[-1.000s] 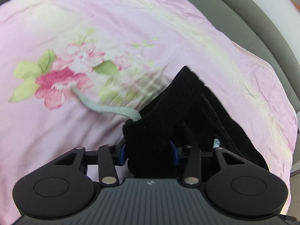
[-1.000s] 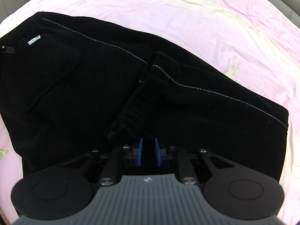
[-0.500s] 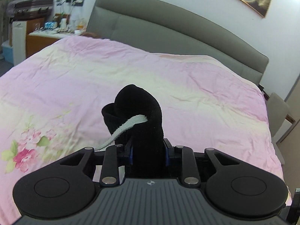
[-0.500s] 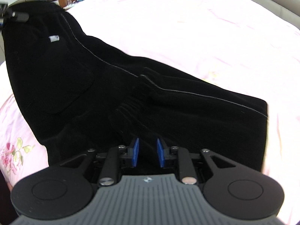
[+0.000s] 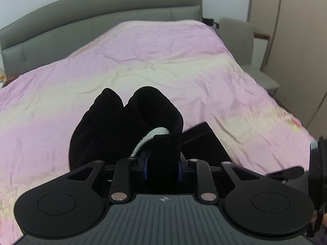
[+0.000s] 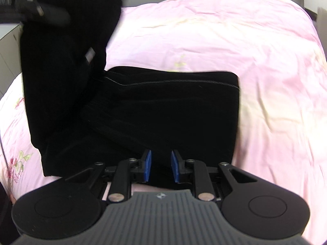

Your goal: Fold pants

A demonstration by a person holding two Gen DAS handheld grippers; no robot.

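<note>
While the left gripper [image 5: 162,166] pinches a thick bunch of the black pants [image 6: 163,112] between its blue pads, its jaws have just been closing onto that bunch, and the fabric fills the gap between them. A pale drawstring [image 5: 150,137] comes out beside the left pad, so the held part is judged to be the waistband. Holding there lets one end of the garment be lifted and carried over the rest.

Right gripper [image 6: 161,168]: jaws narrow, blue pads a little apart. Black cloth lies in the gap, but whether the pads press on it cannot be told from the right wrist view; the cloth runs under them into shadow. Judged purpose: to keep the leg end down, or carry it, while the other end travels.

Pants, from the right wrist view: one part lies flat on the bed [image 6: 235,40], toward its middle, with a pale stitched seam [image 6: 184,83] along the far edge. Another part hangs upright at the left, raised off the cover, with a small pale tag [image 6: 90,54] showing. The hanging part is blurred.

Beyond: pink flowered cover, grey headboard [image 5: 102,10] at the bed's far edge, grey chair [image 5: 239,40] just off the far right corner.

Judgement: fold is mid-way; the raised end is not yet laid down.
</note>
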